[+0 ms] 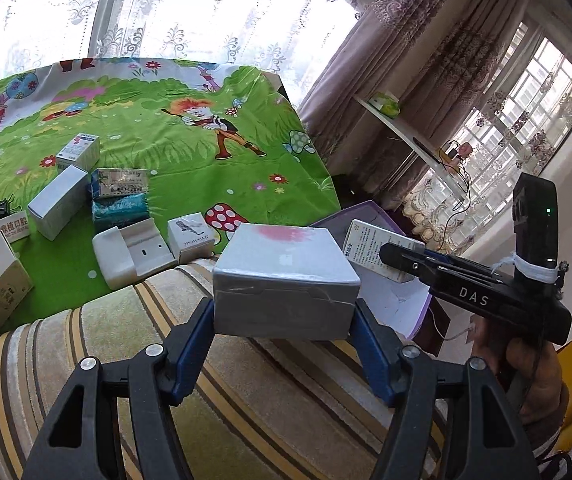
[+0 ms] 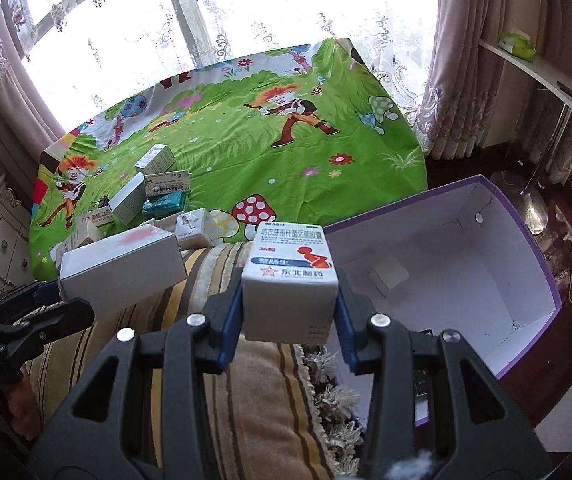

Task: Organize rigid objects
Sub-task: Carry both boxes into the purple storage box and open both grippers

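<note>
While both tongs clamp cartons, left tongs point(image 1: 286, 320) gripping the grey box point(image 1: 286, 276), right tongs point(image 2: 289, 312) the medicine carton point(image 2: 289, 280), each hangs off the bench's near edge, evidently bound for the purple-rimmed box point(image 2: 525, 240).

Your left gripper point(image 1: 286, 320) has matt black plastic arms, bright metal pivot screws and blue pads that look rubbery; it clamps a grey cardboard box point(image 1: 286, 280) wrapped in slightly glossy clear film that wrinkles at the flap. Your right gripper point(image 2: 289, 312), of the same plastic and metal, pinches a white medicine carton point(image 2: 289, 276) of smooth printed card with a faint sheen. The green cartoon cloth point(image 2: 246, 152) on the table looks thin, smooth and creased. The striped cushion point(image 1: 246, 380) beneath looks like soft ribbed fabric with a rough tasselled fringe. The purple storage box point(image 2: 445, 280) is matt paperboard, white inside.
</note>
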Demonstrator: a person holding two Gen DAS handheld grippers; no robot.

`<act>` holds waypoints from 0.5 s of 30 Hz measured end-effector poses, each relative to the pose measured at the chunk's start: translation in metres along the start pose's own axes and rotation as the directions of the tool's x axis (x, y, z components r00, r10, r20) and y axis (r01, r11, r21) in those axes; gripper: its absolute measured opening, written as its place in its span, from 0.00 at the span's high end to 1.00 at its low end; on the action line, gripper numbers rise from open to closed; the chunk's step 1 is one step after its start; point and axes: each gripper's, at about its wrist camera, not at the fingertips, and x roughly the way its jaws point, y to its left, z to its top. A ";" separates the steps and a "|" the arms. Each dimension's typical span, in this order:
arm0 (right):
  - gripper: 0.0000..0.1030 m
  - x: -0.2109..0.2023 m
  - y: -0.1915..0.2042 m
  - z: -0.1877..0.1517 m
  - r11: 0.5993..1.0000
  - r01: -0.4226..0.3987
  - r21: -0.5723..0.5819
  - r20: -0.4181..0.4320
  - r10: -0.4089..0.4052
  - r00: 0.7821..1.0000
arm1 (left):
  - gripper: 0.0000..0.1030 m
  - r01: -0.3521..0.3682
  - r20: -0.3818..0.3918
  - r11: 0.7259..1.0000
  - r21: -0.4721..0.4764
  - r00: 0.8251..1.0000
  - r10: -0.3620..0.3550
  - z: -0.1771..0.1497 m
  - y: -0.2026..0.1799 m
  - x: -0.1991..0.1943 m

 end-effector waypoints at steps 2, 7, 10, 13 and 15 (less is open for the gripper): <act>0.56 -0.003 -0.012 0.000 1.000 0.018 0.022 0.010 -0.018 1.000 | 0.35 0.018 -0.012 1.000 0.015 1.000 -0.018 0.001 -0.010 0.006; 0.56 -0.009 -0.037 -0.002 0.996 0.052 0.072 0.032 -0.055 0.998 | 0.34 0.055 -0.041 0.997 0.052 0.998 -0.053 0.003 -0.031 0.023; 0.56 -0.013 -0.049 -0.004 0.993 0.055 0.102 0.043 -0.060 0.997 | 0.32 0.072 -0.079 0.994 0.078 0.995 -0.066 0.003 -0.043 0.034; 0.51 -0.016 -0.059 -0.004 0.989 0.058 0.133 0.046 -0.065 0.997 | 0.31 0.056 -0.108 0.991 0.118 0.993 -0.043 0.001 -0.051 0.042; 0.41 -0.017 -0.064 -0.004 0.988 0.065 0.141 0.050 -0.072 0.996 | 0.30 0.045 -0.110 0.991 0.127 0.993 -0.031 -0.001 -0.052 0.042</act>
